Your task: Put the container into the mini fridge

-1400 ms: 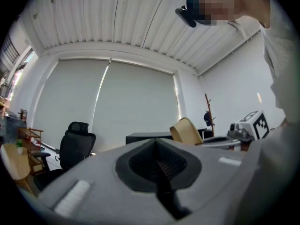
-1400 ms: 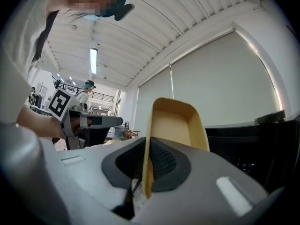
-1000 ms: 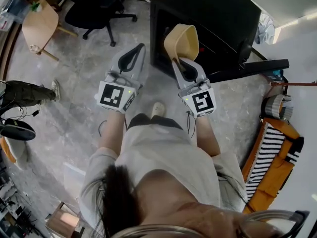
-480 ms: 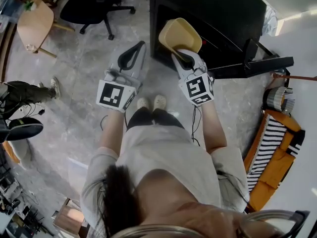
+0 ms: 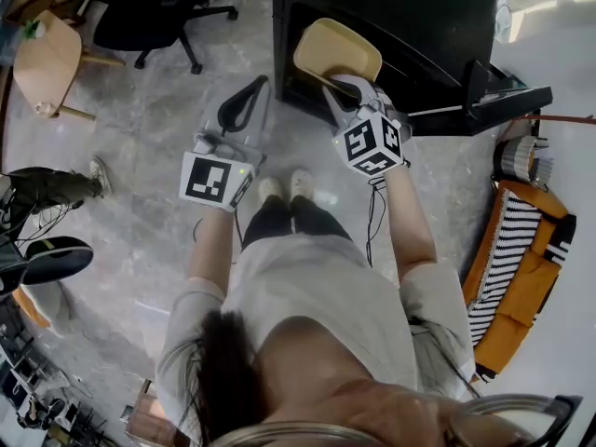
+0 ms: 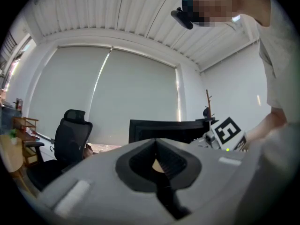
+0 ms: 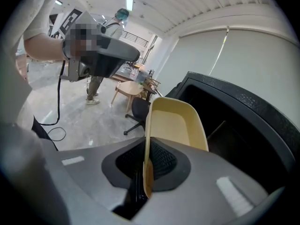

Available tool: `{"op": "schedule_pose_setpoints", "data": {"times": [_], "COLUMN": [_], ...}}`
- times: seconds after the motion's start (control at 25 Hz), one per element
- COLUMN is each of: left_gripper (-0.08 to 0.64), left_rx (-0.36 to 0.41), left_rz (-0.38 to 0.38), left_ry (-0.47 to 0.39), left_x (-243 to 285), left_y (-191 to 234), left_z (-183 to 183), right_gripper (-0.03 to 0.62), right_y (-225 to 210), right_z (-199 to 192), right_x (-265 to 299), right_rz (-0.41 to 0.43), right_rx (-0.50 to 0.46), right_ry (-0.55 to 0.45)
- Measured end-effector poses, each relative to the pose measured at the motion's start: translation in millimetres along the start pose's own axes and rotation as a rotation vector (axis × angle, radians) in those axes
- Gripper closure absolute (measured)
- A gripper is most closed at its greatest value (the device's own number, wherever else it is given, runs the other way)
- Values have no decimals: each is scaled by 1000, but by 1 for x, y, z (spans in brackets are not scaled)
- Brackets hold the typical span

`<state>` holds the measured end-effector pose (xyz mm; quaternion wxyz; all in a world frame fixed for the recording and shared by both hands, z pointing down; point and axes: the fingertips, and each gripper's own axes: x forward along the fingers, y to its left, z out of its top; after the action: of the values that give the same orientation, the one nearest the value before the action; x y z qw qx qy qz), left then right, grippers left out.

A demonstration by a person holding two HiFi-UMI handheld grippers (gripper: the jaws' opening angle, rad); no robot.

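A pale yellow rectangular container [image 5: 337,52] [image 7: 176,125] is held by its rim in my right gripper [image 5: 345,89] [image 7: 146,165], which is shut on it. The container hangs at the open front of the black mini fridge [image 5: 410,26] [image 7: 239,121], its mouth turned sideways. The fridge door [image 5: 484,110] stands swung open to the right. My left gripper [image 5: 244,110] [image 6: 156,161] is shut with nothing in it, held over the floor left of the fridge. The fridge's dark inside is hard to make out.
A black office chair [image 5: 149,7] [image 6: 70,139] and a small wooden table [image 5: 47,63] stand on the grey floor [image 5: 140,203] to the left. A person's leg [image 5: 51,184] shows at far left. An orange and striped bag [image 5: 517,268] lies right.
My right gripper has carried the container forward and up to the fridge opening and rolled it so its mouth faces sideways. The left gripper has hardly moved.
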<state>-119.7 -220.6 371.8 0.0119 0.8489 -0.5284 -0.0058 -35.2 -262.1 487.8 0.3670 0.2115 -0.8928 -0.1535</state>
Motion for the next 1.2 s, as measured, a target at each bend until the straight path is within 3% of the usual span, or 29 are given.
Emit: {"op": "schedule_pose_setpoints", "data": {"times": [0.44, 1.2], "left_gripper": [558, 558], "left_rx": [-27, -50], "left_rz": [-39, -41], "left_ry": [6, 25], "left_x": [4, 8], "left_y": [8, 29], "left_z": [-11, -25], "right_gripper": [571, 569], "right_y": [-21, -59], "right_z": [-11, -22], "right_x": [17, 50], "right_rz": [-34, -91], "right_rx": [-98, -206], "right_ry": [140, 242]}}
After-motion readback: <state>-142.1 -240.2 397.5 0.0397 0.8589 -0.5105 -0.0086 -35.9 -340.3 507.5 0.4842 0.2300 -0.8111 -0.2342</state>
